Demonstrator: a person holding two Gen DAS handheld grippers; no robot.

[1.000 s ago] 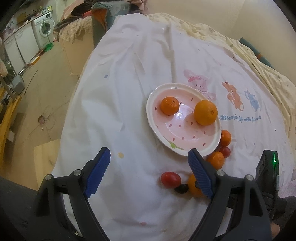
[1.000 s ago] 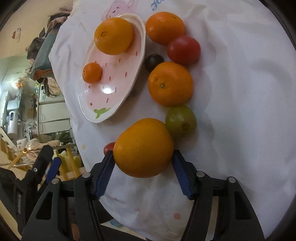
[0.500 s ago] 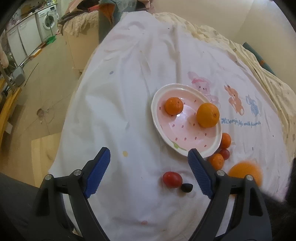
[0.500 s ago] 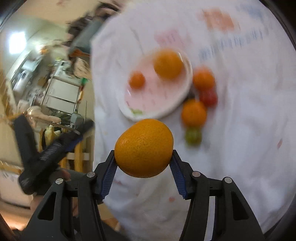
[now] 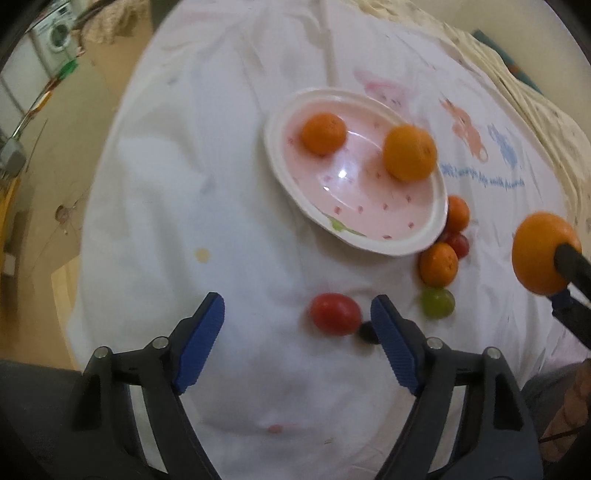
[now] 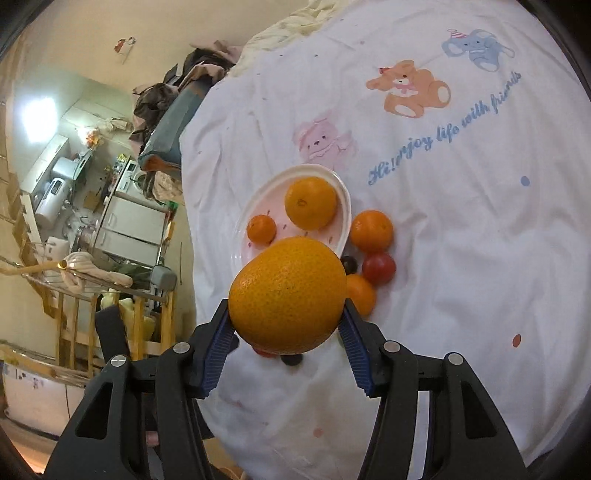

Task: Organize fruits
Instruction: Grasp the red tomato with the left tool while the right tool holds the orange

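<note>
My right gripper [image 6: 287, 325] is shut on a large orange [image 6: 288, 295] and holds it in the air above the cloth; the orange also shows at the right of the left wrist view [image 5: 543, 253]. A pink oval plate [image 5: 388, 206] holds a small orange [image 5: 323, 133] and a bigger orange [image 5: 409, 152]. Beside the plate lie two small oranges [image 5: 439, 265], a red tomato [image 5: 458, 243], a green fruit [image 5: 437, 302], a red tomato [image 5: 335, 314] and a dark grape [image 5: 365, 331]. My left gripper [image 5: 297, 325] is open and empty, just short of the red tomato.
A white cloth with cartoon animals [image 6: 413, 88] covers the table. The table edge drops to the floor on the left [image 5: 55, 206]. A kitchen with a washing machine [image 5: 59, 35] lies beyond. A wooden rack [image 6: 74, 314] stands beside the table.
My right gripper has lifted the large orange off the cloth and raised it well above the fruit pile. My left gripper has moved closer to the plate and stayed open.
</note>
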